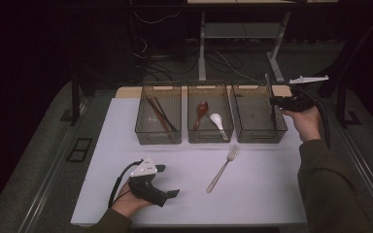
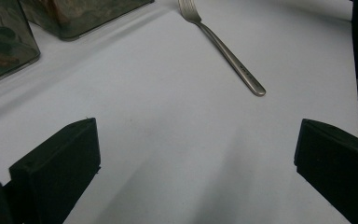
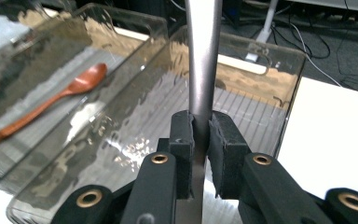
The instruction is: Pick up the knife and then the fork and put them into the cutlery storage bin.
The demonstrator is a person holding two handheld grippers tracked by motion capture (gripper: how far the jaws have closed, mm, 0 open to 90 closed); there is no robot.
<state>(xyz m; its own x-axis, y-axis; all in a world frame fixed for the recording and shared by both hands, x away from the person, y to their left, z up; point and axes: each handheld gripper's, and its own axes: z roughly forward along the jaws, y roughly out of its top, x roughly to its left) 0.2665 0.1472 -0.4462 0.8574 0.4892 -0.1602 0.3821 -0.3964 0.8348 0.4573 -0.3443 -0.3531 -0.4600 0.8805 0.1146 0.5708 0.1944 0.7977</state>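
My right gripper (image 1: 273, 102) (image 3: 201, 135) is shut on the handle of a silver metal utensil (image 3: 204, 56). It holds the utensil upright over the empty right-hand clear bin (image 1: 257, 137) (image 3: 242, 42); the utensil's head is out of sight. A metal fork (image 1: 222, 170) (image 2: 226, 49) lies on the white table (image 1: 262, 194) in front of the bins. Near the front left edge my left gripper (image 1: 169, 180) (image 2: 196, 158) rests open, with its jaws wide apart over bare table, short of the fork's handle.
Three clear bins stand in a row at the back of the table. The left bin (image 1: 158, 87) holds dark chopsticks (image 1: 161, 114). The middle bin (image 1: 209, 86) holds a wooden spoon (image 1: 200, 112) (image 3: 65, 91) and a white spoon (image 1: 217, 120). Cables and desk legs lie beyond.
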